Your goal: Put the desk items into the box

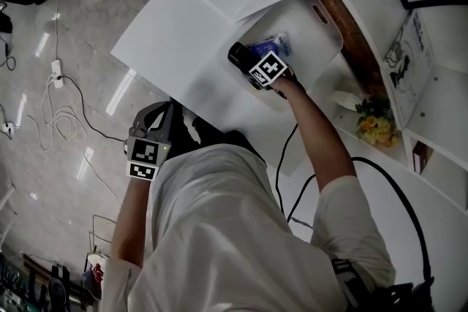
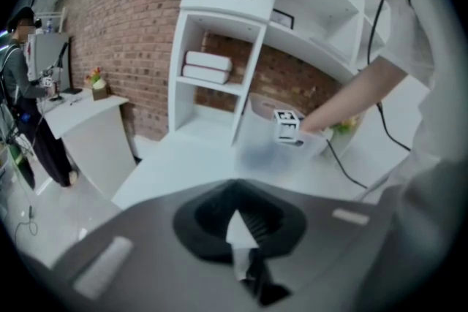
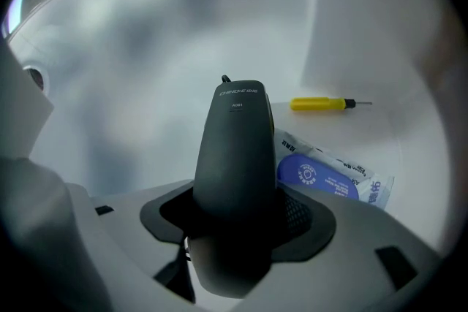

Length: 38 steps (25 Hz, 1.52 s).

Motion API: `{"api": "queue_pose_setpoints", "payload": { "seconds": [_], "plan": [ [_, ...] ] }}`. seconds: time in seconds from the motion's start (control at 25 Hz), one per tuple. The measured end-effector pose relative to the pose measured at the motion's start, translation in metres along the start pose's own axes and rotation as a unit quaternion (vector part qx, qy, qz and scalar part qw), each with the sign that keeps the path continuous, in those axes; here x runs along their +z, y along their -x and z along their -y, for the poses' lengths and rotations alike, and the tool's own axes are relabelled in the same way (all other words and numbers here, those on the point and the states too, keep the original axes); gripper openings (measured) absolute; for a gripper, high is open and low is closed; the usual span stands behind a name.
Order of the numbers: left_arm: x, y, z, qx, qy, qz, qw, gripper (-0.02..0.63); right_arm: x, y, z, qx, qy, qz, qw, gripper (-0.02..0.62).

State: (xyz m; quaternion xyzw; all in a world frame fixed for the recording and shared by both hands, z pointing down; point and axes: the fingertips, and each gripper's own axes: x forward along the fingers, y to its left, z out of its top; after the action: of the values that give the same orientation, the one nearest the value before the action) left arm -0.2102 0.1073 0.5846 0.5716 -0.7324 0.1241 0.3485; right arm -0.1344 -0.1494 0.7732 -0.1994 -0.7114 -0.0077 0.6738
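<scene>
My right gripper (image 3: 238,210) clamps the dark handheld device (image 3: 235,146) inside the box (image 1: 326,36) — I judge it best set flat beside the packet (image 3: 330,179), then released; left gripper (image 2: 243,234) fingers closed, empty.

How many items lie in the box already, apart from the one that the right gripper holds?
2: a yellow screwdriver lying apart, and a blue-and-white packet partly behind the held black device. The right gripper may hide others.
</scene>
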Motion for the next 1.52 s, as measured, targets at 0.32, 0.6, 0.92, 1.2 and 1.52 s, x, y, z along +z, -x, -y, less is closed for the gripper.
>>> {"api": "queue_pose_setpoints", "payload": {
  "seconds": [0.32,0.6,0.92,1.2,1.52],
  "plan": [
    [0.004,0.003,0.001,-0.008,-0.006,0.01,0.9999,0.003,0.016,0.024,-0.002,-0.027,0.03,0.042,0.998,0.276],
    [0.016,-0.003,0.002,-0.038,-0.031,0.022,0.9985,0.003,0.026,0.062,-0.003,-0.044,0.005,0.089,0.995,0.275],
    [0.026,-0.01,0.008,-0.083,-0.07,0.027,0.9937,0.003,0.024,0.11,-0.016,-0.095,0.034,0.112,0.989,0.275],
    [0.043,-0.016,0.01,-0.115,-0.099,0.03,0.9879,0.003,0.01,0.145,-0.037,-0.107,0.023,0.133,0.985,0.267],
    [0.06,-0.032,0.028,-0.172,-0.158,0.02,0.9722,0.003,-0.016,0.187,-0.077,-0.151,0.027,0.155,0.976,0.15]
  ]
}}
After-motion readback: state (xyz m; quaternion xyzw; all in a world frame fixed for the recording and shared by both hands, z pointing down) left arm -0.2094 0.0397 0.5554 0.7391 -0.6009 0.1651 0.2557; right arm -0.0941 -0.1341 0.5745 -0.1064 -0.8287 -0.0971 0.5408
